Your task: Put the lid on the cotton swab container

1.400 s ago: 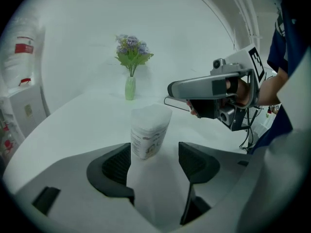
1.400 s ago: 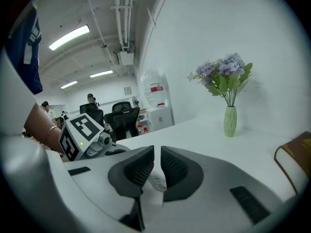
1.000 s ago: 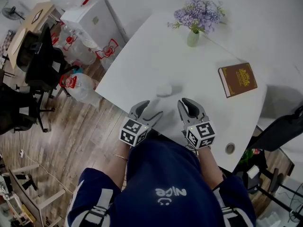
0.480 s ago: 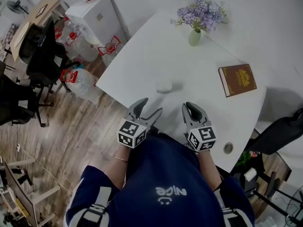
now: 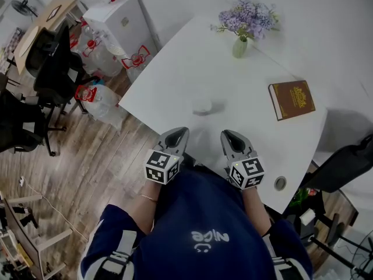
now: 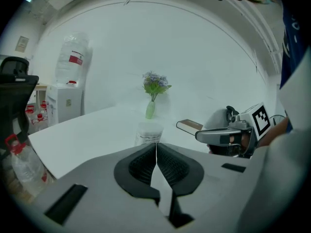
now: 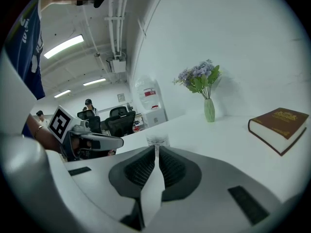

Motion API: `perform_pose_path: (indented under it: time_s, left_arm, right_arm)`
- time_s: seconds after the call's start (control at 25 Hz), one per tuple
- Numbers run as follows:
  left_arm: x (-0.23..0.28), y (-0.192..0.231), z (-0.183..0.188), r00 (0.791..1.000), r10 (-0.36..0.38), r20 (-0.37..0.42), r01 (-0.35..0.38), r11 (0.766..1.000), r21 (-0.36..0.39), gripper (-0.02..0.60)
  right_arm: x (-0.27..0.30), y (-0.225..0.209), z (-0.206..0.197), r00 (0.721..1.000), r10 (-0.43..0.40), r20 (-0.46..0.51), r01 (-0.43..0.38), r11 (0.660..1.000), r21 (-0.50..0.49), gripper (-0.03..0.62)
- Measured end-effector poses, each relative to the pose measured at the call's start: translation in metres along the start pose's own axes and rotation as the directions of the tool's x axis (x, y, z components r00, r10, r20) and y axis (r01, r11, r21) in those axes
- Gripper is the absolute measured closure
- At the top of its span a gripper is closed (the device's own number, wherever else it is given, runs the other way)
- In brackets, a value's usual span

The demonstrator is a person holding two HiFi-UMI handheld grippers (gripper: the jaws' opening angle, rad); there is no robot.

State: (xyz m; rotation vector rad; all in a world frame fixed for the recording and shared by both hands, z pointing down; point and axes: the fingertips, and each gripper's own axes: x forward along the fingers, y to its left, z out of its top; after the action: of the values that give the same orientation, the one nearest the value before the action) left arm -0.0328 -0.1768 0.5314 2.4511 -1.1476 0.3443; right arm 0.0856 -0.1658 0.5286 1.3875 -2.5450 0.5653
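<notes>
The left tool (image 5: 178, 133) is clenched. In the left gripper view its jaws meet in a thin line, having just been closing, with nothing caught between them. The right tool (image 5: 228, 134) sits just beside it at about the same height. Its jaws are drawn together with hardly a slit left, and they too are empty. Each tool carries its cube of black-and-white square markers at the back, close to the person's dark blue top (image 5: 201, 226). Both tips hang over the near edge of the white counter (image 5: 169, 80).

Ahead of the two tips, and apart from them, the small round translucent white cotton swab container (image 5: 202, 106) stands upright on the counter. It lies roughly on the line between the tools, and both gripper views show it straight past their jaws. Whether its lid is on cannot be made out.

Further right, a brown hardcover book with gold print (image 5: 292, 98) lies flat on the counter. At the far corner stands a pale green vase (image 5: 239, 46) holding purple flowers (image 5: 247, 16). Off the counter's left side is a wooden floor (image 5: 99, 174) with clear water jugs with red labels (image 5: 96, 60) and black office chairs (image 5: 49, 63).
</notes>
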Motion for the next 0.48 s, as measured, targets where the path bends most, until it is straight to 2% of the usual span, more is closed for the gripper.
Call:
perform_pose_path:
  time_s: [0.32,0.48]
  left_arm:
    - [0.000,-0.010,0.000,0.999,-0.032,0.012,0.032,0.999,-0.003,0.561]
    - [-0.001,-0.012,0.004,0.999,-0.042,0.024,0.042,0.999,-0.003,0.561]
  right_arm:
    - [-0.007,-0.011,-0.002,0.999,-0.041,0.021,0.040,0.998,0.043,0.536]
    - [-0.007,-0.009,-0.001,0.999,-0.033,0.010,0.032,0.999,0.027,0.537]
